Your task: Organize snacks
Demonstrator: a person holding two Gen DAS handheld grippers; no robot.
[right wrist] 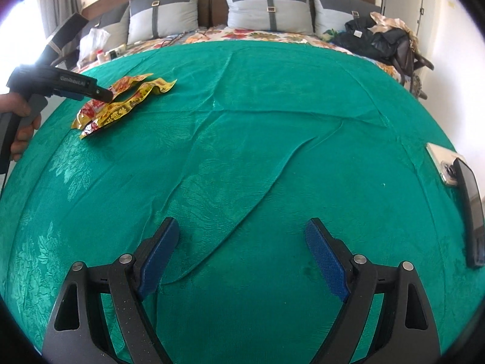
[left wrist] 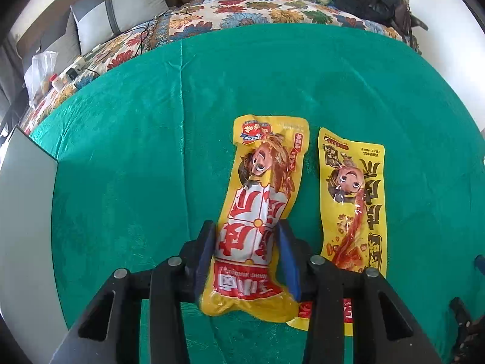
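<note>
Two yellow snack packets lie side by side on the green cloth (left wrist: pixel 136 121). My left gripper (left wrist: pixel 247 227) is shut on the left packet (left wrist: pixel 263 188), which has a white and red label; the blue pads pinch its lower part. The right packet (left wrist: pixel 354 200) lies flat just beside it, untouched. In the right wrist view both packets (right wrist: pixel 121 103) sit at the far left with the left gripper (right wrist: pixel 103 94) over them. My right gripper (right wrist: pixel 242 230) is open and empty above bare cloth.
Two phones (right wrist: pixel 454 182) lie at the cloth's right edge. Behind the cloth is a floral bedspread (left wrist: pixel 242 12) with pillows (right wrist: pixel 269 6), a pile of dark clothes (right wrist: pixel 376 39) and small items (left wrist: pixel 57 79). A grey board (left wrist: pixel 27 212) is at the left.
</note>
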